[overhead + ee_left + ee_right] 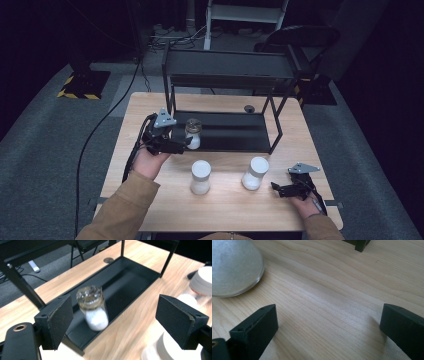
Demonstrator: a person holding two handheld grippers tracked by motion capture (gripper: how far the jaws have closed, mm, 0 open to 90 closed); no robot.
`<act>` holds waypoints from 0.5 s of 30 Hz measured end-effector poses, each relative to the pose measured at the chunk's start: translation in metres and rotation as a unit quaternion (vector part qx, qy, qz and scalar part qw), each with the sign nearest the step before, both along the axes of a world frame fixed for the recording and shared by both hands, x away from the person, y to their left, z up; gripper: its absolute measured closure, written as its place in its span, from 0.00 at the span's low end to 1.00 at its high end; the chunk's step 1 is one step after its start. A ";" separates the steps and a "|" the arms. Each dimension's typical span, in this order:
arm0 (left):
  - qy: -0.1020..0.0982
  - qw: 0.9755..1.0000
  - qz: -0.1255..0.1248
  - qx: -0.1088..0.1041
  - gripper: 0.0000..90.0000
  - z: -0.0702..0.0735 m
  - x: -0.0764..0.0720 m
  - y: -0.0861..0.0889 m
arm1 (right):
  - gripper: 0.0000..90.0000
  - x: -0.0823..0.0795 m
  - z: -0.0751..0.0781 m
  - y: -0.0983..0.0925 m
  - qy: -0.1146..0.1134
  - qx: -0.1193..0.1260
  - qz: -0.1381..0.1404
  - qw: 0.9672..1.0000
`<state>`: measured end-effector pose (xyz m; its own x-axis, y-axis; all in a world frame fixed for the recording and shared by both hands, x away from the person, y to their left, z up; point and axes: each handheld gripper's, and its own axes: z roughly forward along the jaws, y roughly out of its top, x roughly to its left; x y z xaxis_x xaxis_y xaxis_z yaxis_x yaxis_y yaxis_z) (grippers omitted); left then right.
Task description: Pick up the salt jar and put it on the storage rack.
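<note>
**Jar at the shelf's left end**

On the wooden table [225, 200], the left gripper [186, 144] sits spread near the left edge, its jaws apart from the glass jar [93, 308] standing on the black shelf rack [225, 132]. The right gripper [274, 187] rests spread and empty near the right front corner. Grey carpet [40, 150] surrounds the table.

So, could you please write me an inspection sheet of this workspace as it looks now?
Surface: wooden table, with a black rack on it.
Job's things: clear jar of white powder on the rack's bottom tray; two white-lidded jars, left jar and right jar, on the table.
Clutter: nothing seen.
Grippers: left gripper open beside the clear jar; right gripper open, low over the table.
Cables: black cable across the floor.
Surroundings: grey carpet, chair, dark room.
</note>
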<state>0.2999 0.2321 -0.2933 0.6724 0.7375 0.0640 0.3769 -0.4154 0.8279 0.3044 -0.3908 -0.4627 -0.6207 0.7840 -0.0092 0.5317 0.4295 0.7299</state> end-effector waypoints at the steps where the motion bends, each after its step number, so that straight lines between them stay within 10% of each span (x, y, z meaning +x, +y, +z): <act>1: 0.000 1.000 0.000 0.001 0.16 -0.001 -0.003 0.002 | 0.01 0.000 0.000 0.000 0.000 0.000 0.000 1.000; 15: 0.029 0.999 0.000 0.024 0.15 -0.040 -0.031 0.026 | 0.01 0.000 0.000 0.000 0.000 0.000 -0.002 1.000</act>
